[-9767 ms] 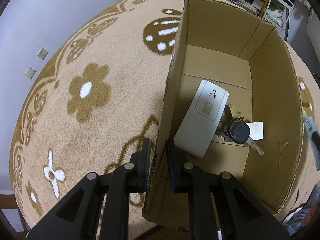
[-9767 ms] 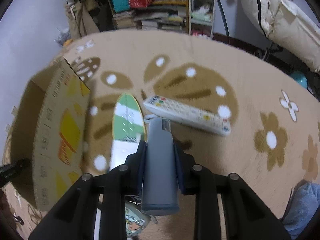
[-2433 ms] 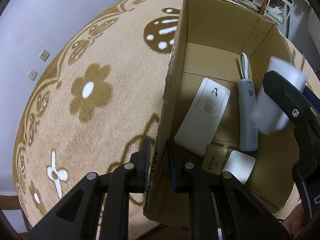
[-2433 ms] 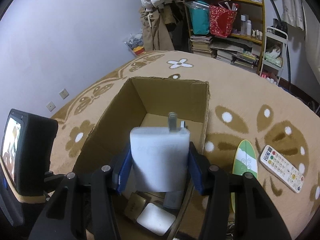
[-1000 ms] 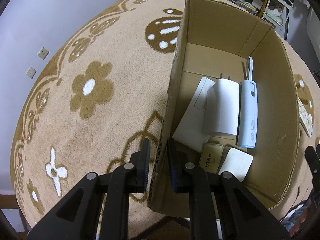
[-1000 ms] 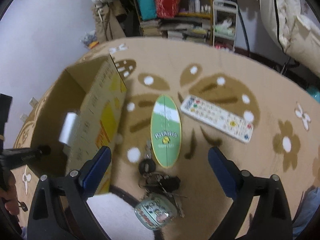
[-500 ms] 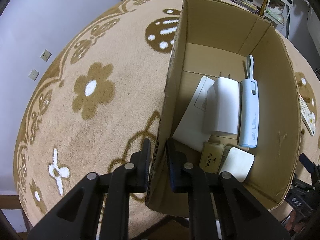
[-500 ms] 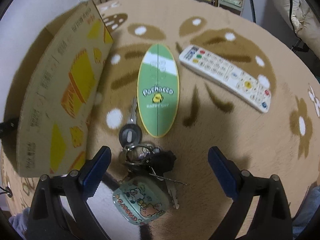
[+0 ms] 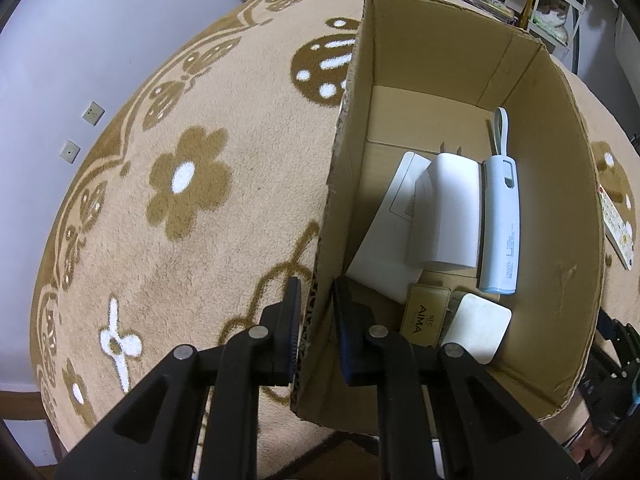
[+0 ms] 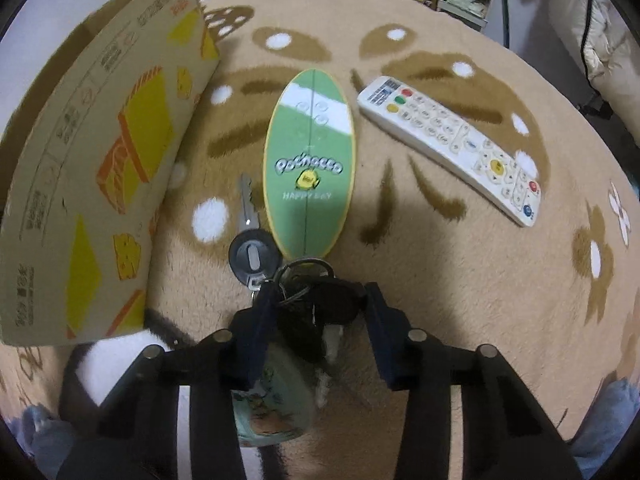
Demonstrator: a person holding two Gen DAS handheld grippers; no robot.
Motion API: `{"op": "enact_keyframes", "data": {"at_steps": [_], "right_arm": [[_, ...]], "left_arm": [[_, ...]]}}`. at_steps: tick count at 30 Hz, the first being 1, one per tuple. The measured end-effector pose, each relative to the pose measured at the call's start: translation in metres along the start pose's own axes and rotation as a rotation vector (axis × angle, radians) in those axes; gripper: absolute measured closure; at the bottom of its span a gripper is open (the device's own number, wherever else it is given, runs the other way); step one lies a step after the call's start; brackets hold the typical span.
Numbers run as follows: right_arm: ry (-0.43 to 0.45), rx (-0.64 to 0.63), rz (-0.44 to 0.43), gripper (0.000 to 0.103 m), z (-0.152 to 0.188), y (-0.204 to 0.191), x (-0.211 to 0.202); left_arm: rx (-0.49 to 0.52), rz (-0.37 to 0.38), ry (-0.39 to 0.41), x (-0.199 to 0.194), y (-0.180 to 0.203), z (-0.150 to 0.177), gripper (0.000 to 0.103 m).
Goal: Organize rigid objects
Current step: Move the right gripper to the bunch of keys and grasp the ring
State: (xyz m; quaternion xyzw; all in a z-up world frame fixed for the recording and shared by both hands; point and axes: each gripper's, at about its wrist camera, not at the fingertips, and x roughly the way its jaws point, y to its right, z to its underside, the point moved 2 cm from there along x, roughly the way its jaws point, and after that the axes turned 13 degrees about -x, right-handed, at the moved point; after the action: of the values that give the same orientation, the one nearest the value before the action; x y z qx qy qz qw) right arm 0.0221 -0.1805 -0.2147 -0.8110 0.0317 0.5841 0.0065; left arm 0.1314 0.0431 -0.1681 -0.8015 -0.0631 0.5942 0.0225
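Observation:
My left gripper (image 9: 316, 300) is shut on the near left wall of the cardboard box (image 9: 576, 200). Inside lie a white flat panel (image 9: 384, 240), a white charger block (image 9: 448, 216), a light blue power bank (image 9: 500, 220), a gold card (image 9: 424, 316) and a white square pad (image 9: 478, 328). My right gripper (image 10: 318, 304) points down at the carpet. Its jaws are closing around a key bunch (image 10: 320, 304), and the pads touch the black fob on both sides. A round-headed key (image 10: 254, 256) sticks out ahead, and a cartoon charm (image 10: 272, 400) lies under the fingers.
A green oval case (image 10: 310, 164) lies just beyond the keys, with a white remote (image 10: 452, 140) to its right. The printed outer wall of the box (image 10: 100, 180) stands at the left. Shelves and clutter line the far edge of the flowered carpet (image 9: 180, 184).
My right gripper has sunk toward the carpet and its wide-open jaws have come in around the key bunch. The left gripper and the box contents have stayed put.

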Motion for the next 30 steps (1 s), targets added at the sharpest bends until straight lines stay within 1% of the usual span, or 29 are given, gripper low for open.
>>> {"op": "enact_keyframes", "data": {"at_steps": [1, 3, 6, 9, 11, 15, 16, 17, 18, 20, 27, 29, 30], "right_arm": [[0.009, 0.010, 0.000, 0.064, -0.003, 0.002, -0.002], [0.046, 0.041, -0.002, 0.075, -0.004, 0.009, -0.009], [0.081, 0.111, -0.055, 0.076, -0.003, 0.021, -0.014], [0.088, 0.155, -0.080, 0.077, -0.001, 0.029, -0.013], [0.093, 0.162, -0.082, 0.077, -0.003, 0.035, -0.015], [0.136, 0.167, -0.071, 0.078, -0.009, 0.039, -0.025], [0.157, 0.170, -0.078, 0.101, -0.012, 0.039, -0.030], [0.174, 0.176, -0.075, 0.102, -0.014, 0.041, -0.033], [0.194, 0.182, -0.068, 0.102, -0.016, 0.043, -0.038], [0.217, 0.184, -0.080, 0.102, -0.017, 0.047, -0.043], [0.177, 0.225, -0.094, 0.102, -0.010, 0.055, -0.032], [0.171, 0.242, -0.097, 0.097, -0.011, 0.055, -0.030], [0.159, 0.246, -0.116, 0.087, -0.011, 0.055, -0.028]], "left_arm": [[0.000, 0.001, 0.000, 0.000, 0.000, 0.000, 0.087], [-0.002, 0.001, -0.001, 0.000, 0.000, 0.000, 0.087], [0.002, -0.004, 0.001, 0.000, 0.001, 0.000, 0.087], [0.004, -0.006, 0.002, -0.001, 0.001, 0.000, 0.087], [0.003, -0.005, 0.002, -0.001, 0.001, 0.001, 0.087], [0.003, -0.005, 0.002, -0.001, 0.001, 0.001, 0.087], [0.004, -0.005, 0.002, -0.001, 0.001, 0.001, 0.087], [0.002, -0.004, 0.001, -0.001, 0.001, 0.001, 0.087], [0.002, -0.004, 0.001, -0.001, 0.001, 0.001, 0.087], [0.003, -0.006, 0.002, -0.001, 0.001, 0.001, 0.087], [0.006, -0.010, 0.004, -0.001, 0.001, 0.001, 0.086], [0.008, -0.012, 0.005, -0.001, 0.001, 0.002, 0.086], [0.009, -0.013, 0.005, -0.001, 0.002, 0.002, 0.086]]}}
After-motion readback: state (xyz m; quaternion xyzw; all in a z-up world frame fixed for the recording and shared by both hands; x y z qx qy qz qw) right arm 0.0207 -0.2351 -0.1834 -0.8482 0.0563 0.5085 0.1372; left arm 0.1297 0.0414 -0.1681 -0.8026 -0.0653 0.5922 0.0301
